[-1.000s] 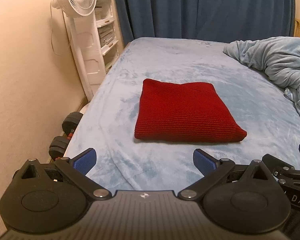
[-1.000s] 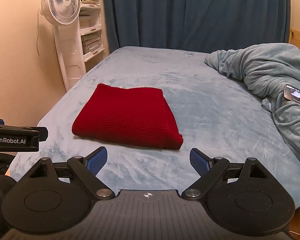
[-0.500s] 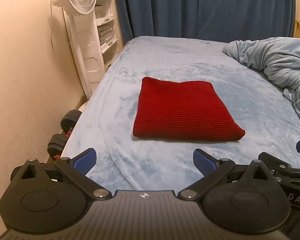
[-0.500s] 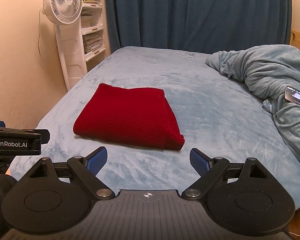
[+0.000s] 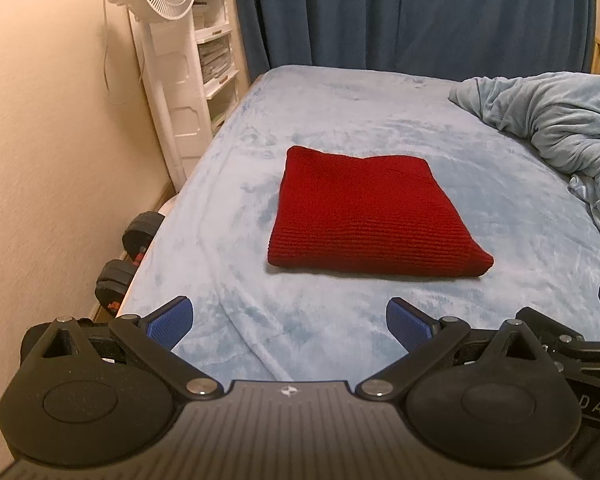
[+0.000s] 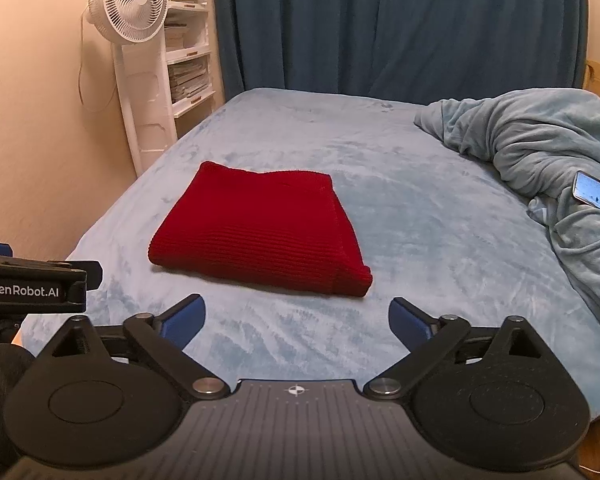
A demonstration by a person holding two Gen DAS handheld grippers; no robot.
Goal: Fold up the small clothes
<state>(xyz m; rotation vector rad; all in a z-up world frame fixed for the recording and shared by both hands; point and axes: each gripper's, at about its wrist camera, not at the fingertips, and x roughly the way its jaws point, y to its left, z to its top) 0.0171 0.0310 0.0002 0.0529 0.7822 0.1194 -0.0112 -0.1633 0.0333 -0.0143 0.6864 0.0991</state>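
On the light-blue bed (image 5: pixel 340 128), red knit garment (image 5: pixel 364 216) lies folded flat, at 12 o'clock of both grippers. Left gripper (image 5: pixel 289 322) fingers wide apart, nothing between. Right gripper (image 6: pixel 296 320) jaws just opened further, empty, clear of the garment.

I see: bed (image 6: pixel 420 216), pale blue plush cover | folded red knit (image 6: pixel 260 232) flat mid-bed | rumpled blue blanket (image 6: pixel 540 152) right side

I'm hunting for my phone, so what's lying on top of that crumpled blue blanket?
A smartphone with its screen lit rests on the crumpled blue blanket. Anything tucked inside the blanket's folds is covered and cannot be seen.
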